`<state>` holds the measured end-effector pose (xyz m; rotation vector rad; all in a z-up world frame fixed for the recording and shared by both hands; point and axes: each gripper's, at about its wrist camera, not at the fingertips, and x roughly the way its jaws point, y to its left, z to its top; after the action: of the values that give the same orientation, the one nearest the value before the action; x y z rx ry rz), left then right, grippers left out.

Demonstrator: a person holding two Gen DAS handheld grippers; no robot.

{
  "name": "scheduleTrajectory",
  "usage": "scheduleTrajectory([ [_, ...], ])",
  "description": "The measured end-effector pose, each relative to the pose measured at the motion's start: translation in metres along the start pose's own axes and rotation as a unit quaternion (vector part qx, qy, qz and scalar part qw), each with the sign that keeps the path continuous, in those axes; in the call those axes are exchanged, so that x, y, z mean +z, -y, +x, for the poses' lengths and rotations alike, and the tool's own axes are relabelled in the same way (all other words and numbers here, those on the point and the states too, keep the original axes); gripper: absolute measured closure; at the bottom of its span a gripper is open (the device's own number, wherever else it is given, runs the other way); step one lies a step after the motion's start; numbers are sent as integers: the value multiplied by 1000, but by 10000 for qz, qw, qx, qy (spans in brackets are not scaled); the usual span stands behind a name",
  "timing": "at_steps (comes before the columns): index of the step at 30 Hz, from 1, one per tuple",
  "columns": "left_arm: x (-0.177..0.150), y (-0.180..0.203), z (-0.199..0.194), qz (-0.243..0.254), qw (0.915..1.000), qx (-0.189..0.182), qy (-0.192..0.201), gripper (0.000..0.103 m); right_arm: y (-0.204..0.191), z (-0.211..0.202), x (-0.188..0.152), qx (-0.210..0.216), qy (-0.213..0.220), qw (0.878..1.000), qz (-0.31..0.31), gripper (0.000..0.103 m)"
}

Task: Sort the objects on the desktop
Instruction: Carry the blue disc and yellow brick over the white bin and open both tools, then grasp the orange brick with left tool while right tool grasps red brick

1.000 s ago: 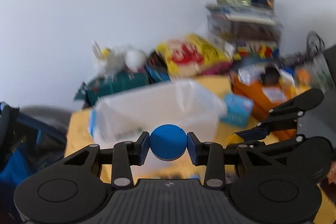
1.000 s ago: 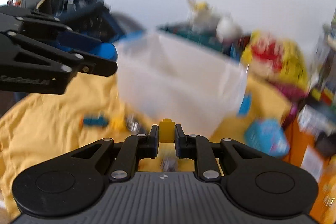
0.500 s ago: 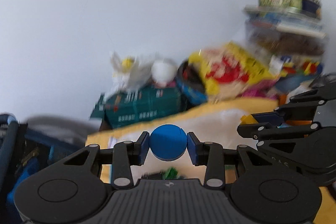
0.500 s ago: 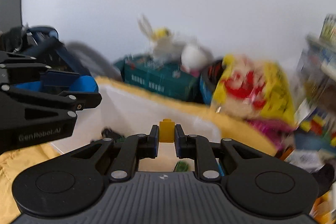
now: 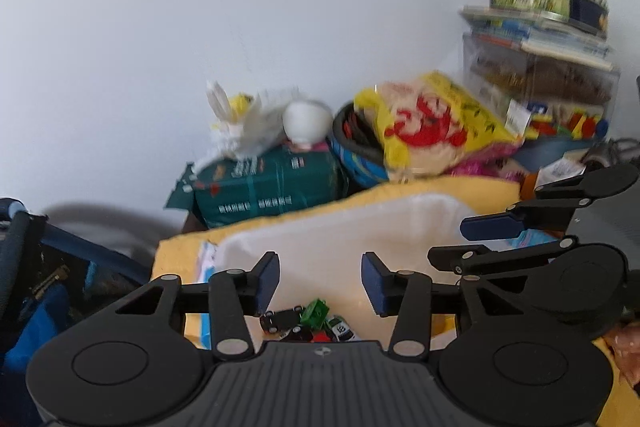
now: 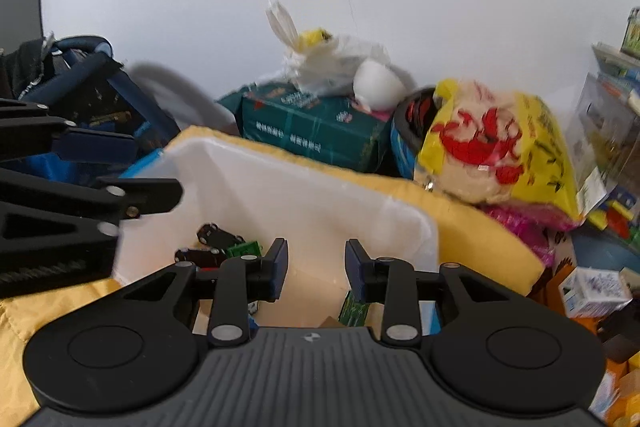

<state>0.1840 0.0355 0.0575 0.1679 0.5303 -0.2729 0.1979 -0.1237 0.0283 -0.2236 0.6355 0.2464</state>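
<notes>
Both grippers hang over a translucent white bin (image 5: 344,227) (image 6: 400,223) that stands on a yellow cloth (image 6: 480,239). My left gripper (image 5: 320,283) is opening, and nothing is between its blue pads. My right gripper (image 6: 316,269) is opening too, with an empty gap. In the bin lie black toy cars (image 6: 218,235) (image 5: 280,319) and a green brick (image 5: 316,311) (image 6: 244,249). The right gripper (image 5: 476,243) shows at the right of the left wrist view. The left gripper (image 6: 132,169) shows at the left of the right wrist view. The blue ball and yellow brick are out of sight.
Behind the bin, against the white wall, sit a dark green box (image 5: 268,195), a white plastic bag (image 6: 328,67), a round blue tin (image 5: 360,163) and a yellow-red bag (image 6: 500,147). Stacked clear boxes (image 5: 540,75) stand at the right, a dark blue bag (image 6: 92,95) at the left.
Both grippers moved over the bin and opened. The blue ball left the left gripper's pads and the yellow brick left the right gripper's; neither is in view now.
</notes>
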Motion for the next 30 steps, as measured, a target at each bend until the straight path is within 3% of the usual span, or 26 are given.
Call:
scheduleTrajectory([
  [2, -7, 2, -23, -17, 9996, -11, 266, 38, 3, -15, -3, 49, 139, 9999, -33, 67],
  [4, -21, 7, -44, -73, 9989, -18, 463, 32, 5, -29, -11, 148, 233, 9996, -55, 67],
  [8, -61, 21, -69, -123, 9988, -112, 466, 32, 5, -52, -39, 235, 208, 9992, -246, 67],
  [11, -99, 35, -75, -260, 9993, -198, 163, 32, 1, -60, -67, 200, 69, 9994, -281, 67],
  [14, -137, 53, -75, -80, 9993, -280, -213, 32, -5, -64, -99, 369, -164, 9991, -154, 67],
  [19, -178, 81, -40, 269, 9946, -501, -864, 34, -21, -56, -150, 492, -769, 9956, -188, 67],
  [21, -184, 87, -20, 507, 9927, -270, -1064, 39, -21, -53, -162, 539, -996, 9936, 20, 67],
  [23, -189, 80, -9, 306, 9914, -142, -1261, 43, -21, -58, -167, 555, -1030, 9931, 94, 67],
  [27, -192, 50, 6, -911, 9821, -442, -1589, 46, -22, -64, -170, 445, -1019, 9937, 146, 67],
  [30, -190, 44, 17, -1167, 9786, -446, -1637, 47, -25, -65, -173, 393, -1021, 9939, 144, 67],
])
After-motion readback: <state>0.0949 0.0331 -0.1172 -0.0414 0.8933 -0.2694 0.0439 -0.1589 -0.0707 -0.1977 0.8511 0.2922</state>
